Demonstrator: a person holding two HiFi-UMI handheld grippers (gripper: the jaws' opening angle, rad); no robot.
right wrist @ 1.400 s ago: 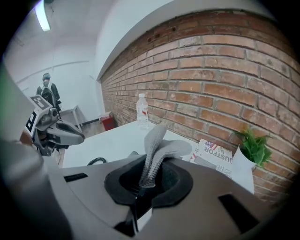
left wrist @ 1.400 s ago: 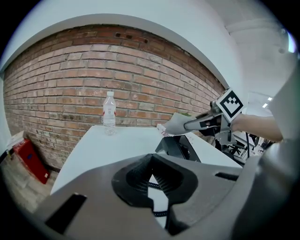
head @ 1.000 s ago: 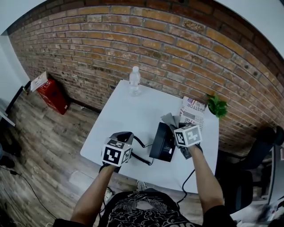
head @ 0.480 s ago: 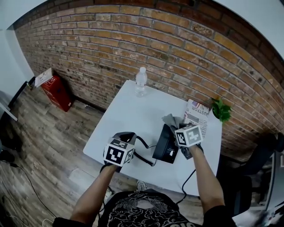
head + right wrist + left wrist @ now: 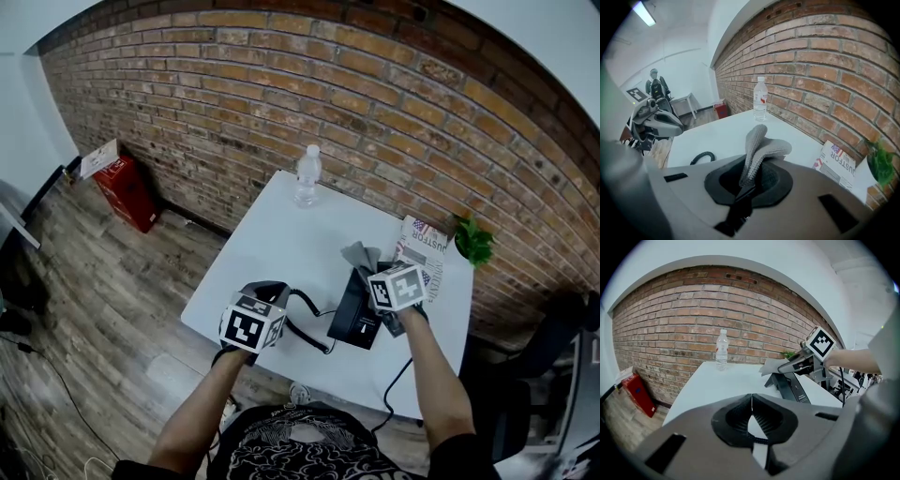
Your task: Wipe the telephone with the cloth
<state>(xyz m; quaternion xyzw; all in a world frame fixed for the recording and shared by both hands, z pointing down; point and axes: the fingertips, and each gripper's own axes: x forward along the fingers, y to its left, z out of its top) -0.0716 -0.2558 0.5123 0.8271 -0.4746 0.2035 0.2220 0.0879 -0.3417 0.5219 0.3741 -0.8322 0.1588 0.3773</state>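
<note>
The black telephone (image 5: pixel 359 307) stands on the white table (image 5: pixel 281 234), its base tilted up (image 5: pixel 792 385). Its handset is not on the base and I cannot see it. The coiled cord (image 5: pixel 307 323) runs from the base to my left gripper (image 5: pixel 270 292) at the table's front left edge. That gripper's jaws (image 5: pixel 751 399) are shut with the cord (image 5: pixel 757 438) caught between them. My right gripper (image 5: pixel 375 269) hangs just above the telephone's far end, shut on a grey cloth (image 5: pixel 761 143) that sticks up past the jaws (image 5: pixel 361 253).
A water bottle (image 5: pixel 307 176) stands at the table's far edge by the brick wall. A printed paper (image 5: pixel 424 246) and a small green plant (image 5: pixel 473 242) are at the far right. A red box (image 5: pixel 122 183) sits on the wooden floor at left, and a dark chair (image 5: pixel 553 328) is at right.
The head view has drifted, so the table sits a little further right and lower in it. Both grippers keep their holds and places relative to the telephone.
</note>
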